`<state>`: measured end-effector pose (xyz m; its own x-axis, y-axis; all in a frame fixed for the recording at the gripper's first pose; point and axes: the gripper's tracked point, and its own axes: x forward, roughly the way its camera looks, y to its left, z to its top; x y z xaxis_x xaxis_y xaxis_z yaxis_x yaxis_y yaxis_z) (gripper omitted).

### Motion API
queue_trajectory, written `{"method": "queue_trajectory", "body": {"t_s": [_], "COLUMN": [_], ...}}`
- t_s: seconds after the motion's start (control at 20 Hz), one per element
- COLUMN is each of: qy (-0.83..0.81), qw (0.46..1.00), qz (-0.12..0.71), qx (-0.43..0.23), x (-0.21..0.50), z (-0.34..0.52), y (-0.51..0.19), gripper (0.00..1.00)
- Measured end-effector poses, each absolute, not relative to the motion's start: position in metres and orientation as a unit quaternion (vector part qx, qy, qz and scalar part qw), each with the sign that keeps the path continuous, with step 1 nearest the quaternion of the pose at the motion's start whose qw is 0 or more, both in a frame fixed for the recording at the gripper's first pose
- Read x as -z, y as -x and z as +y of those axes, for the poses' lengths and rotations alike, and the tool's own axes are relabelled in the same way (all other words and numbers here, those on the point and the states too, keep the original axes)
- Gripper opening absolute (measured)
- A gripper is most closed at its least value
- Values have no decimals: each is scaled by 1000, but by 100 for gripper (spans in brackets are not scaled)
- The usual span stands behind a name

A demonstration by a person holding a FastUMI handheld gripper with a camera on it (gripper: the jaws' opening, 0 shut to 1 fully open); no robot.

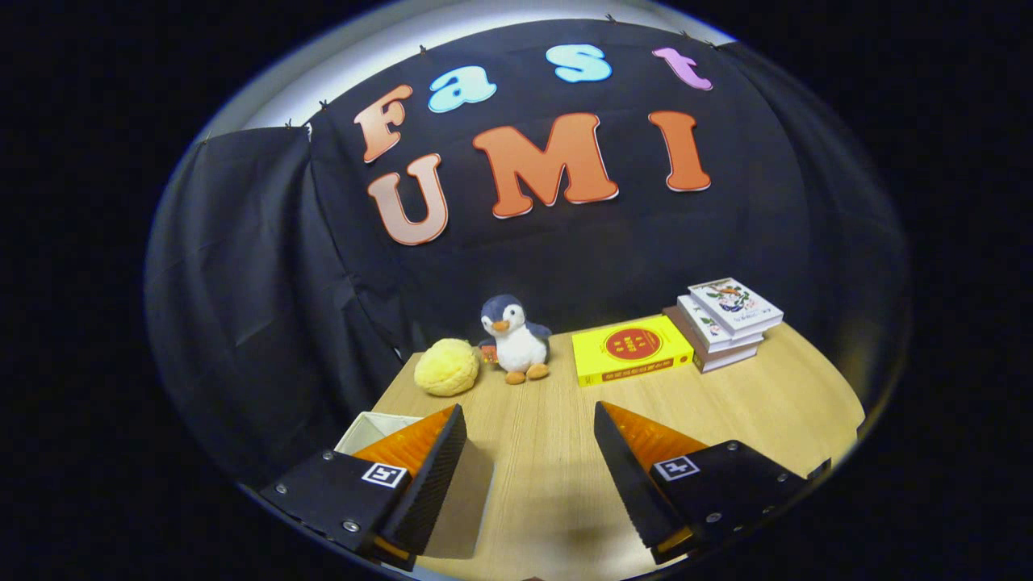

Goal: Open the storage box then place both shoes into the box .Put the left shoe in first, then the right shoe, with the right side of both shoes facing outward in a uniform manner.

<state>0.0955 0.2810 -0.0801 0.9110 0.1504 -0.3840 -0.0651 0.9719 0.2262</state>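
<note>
Hovering wide open with nothing held above the tabletop point(726, 395), the tool point(529, 420) has a pale box point(373, 426) peeking out behind its left finger, probably light and stiff, best pinched by its thin rim.

A plush penguin point(514, 337) stands upright near the far edge of the wooden worktop point(557, 452), close to the black cloth wall behind it. Just beside the penguin, on one side, lies a round yellow fluffy ball point(446, 367), nearly touching it. On the penguin's other side a yellow book point(631, 349) with a red circle on its cover lies flat. Beyond that book, farther from the penguin, sits a stack of books point(724, 321), the top ones pale with flower pictures.
</note>
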Motion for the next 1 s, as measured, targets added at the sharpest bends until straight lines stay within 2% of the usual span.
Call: {"method": "queue_trajectory", "body": {"t_s": [0.3, 0.7, 1.0], "qy": [-79, -37, -23], "qw": [988, 998, 998], "qz": [124, 46, 40], "qx": [-41, -33, -38], "x": [60, 42, 42], "z": [217, 173, 167], "y": [-88, -82, -81], "gripper": [97, 97, 98]}}
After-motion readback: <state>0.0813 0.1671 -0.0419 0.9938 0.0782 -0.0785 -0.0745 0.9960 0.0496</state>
